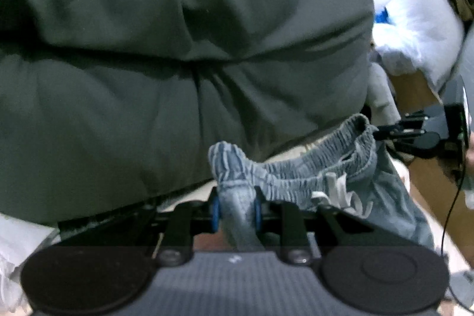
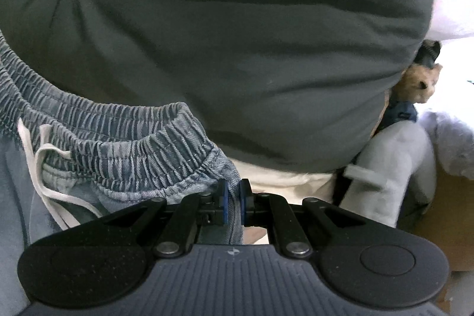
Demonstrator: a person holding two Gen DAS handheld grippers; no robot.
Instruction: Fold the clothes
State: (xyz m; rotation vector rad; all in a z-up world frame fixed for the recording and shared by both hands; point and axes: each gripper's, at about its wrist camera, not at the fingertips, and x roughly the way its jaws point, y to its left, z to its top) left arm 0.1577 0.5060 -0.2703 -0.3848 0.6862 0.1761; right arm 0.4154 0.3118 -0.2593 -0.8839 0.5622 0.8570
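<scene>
Gripping both ends of an elastic waistband: denim-look blue shorts (image 1: 299,176) are held up between the two grippers, lower centre of the left wrist view, lower left of the right wrist view.

Waistband is ruched, tightly gathered, with a washed blue-grey stripe texture; a flat white drawstring (image 2: 44,168) hangs in loose loops from its front. Smoother, paler blue cloth drops away below the band.

Left gripper (image 1: 237,212): jaws clenched on a bunched, thick wad of the waistband, cloth squeezed between the blue pads (image 1: 215,212) and spilling out above them. Seen bottom centre of its own view, angled downward.

Right gripper (image 2: 234,203): jaws nearly together, pinching a thin fold of the band's edge between blue pads (image 2: 225,203). Also seen small at the right edge of the left wrist view, fingertips touching the far end of the band, a black cable hanging below it.

Behind, a large dark green-grey quilted duvet (image 1: 177,49) fills the upper part of both views: matte, puffy, deep soft creases. Cream sheet (image 2: 281,182) is visible under its lower edge. White bedding (image 1: 414,34) sits upper right in the left wrist view. A tan plush toy (image 2: 420,79) is tucked at the duvet's right edge in the right wrist view.
</scene>
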